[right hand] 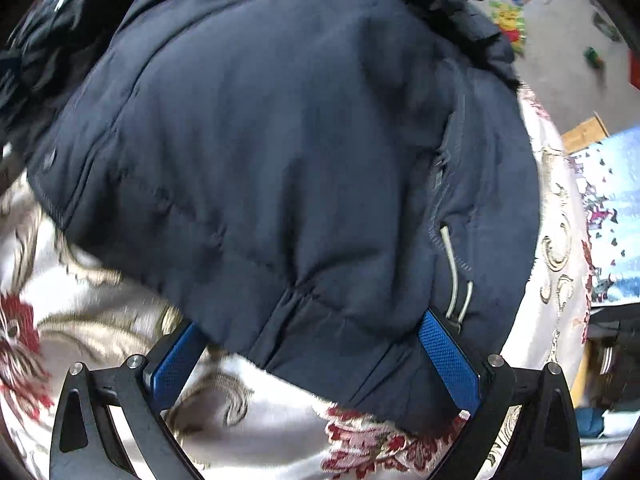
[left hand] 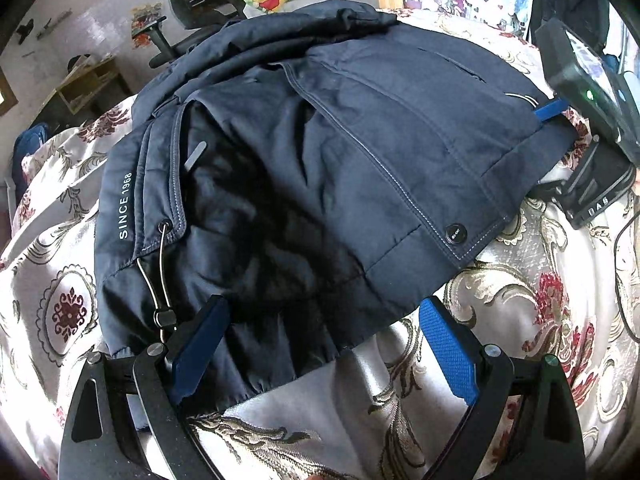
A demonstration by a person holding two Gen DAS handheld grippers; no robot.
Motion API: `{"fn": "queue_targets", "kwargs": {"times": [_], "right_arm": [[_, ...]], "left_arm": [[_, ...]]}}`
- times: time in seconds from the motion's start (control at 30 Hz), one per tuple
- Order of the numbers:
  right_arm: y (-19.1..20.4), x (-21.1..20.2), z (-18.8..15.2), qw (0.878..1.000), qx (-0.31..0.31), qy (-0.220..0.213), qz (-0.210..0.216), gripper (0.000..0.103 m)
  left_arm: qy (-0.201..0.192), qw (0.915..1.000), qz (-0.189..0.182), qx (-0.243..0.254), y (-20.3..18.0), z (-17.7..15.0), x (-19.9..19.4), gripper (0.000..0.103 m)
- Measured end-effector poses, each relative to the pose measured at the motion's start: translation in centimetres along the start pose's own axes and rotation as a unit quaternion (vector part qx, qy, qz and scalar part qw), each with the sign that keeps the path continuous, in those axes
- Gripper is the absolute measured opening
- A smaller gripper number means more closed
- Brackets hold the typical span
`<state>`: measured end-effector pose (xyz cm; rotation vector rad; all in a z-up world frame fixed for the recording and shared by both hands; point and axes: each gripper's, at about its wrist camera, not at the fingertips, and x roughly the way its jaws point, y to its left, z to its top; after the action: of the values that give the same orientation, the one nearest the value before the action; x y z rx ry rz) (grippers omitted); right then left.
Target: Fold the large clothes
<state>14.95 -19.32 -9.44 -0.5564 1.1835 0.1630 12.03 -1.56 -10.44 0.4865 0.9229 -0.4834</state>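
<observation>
Both tools, the left tool (left hand: 324,344) and right tool (right hand: 316,356), are being held open at the jacket (left hand: 320,160), which is lying partly folded on the bed cover (left hand: 540,300); further folds are seemingly being awaited.

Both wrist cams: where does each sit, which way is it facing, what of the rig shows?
Left wrist: on the left gripper, looking forward and down over the navy jacket on the floral bedspread; own blue fingers spread wide, the right gripper at the far hem.
Right wrist: on the right gripper, close on the jacket's hem; own fingers spread, fabric lying between them.
Shared: jacket and bedspread.
</observation>
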Motion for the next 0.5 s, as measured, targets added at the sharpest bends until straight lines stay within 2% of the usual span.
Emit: {"fn": "queue_targets", "kwargs": {"times": [0.13, 0.23, 0.37, 0.5], "right_arm": [[-2.4, -2.5, 0.4, 0.995, 0.06, -0.062, 0.043, 0.102], [-4.2, -4.7, 2.7, 0.988, 0.092, -0.093, 0.077, 0.103], [-6.2, -5.7, 5.7, 0.98, 0.109, -0.076, 0.146, 0.103], [-6.4, -6.0, 8.2, 0.978, 0.107, -0.051, 0.172, 0.103]], "left_arm": [[-0.007, 1.0, 0.0, -0.004, 0.0, -0.2, -0.5, 0.093], [-0.012, 0.9999, -0.003, -0.004, 0.0, -0.5, -1.0, 0.093], [-0.014, 0.9999, 0.0, 0.003, -0.2, -0.7, -1.5, 0.093], [-0.003, 0.9994, 0.027, 0.022, -0.9, -0.7, -1.0, 0.093]]}}
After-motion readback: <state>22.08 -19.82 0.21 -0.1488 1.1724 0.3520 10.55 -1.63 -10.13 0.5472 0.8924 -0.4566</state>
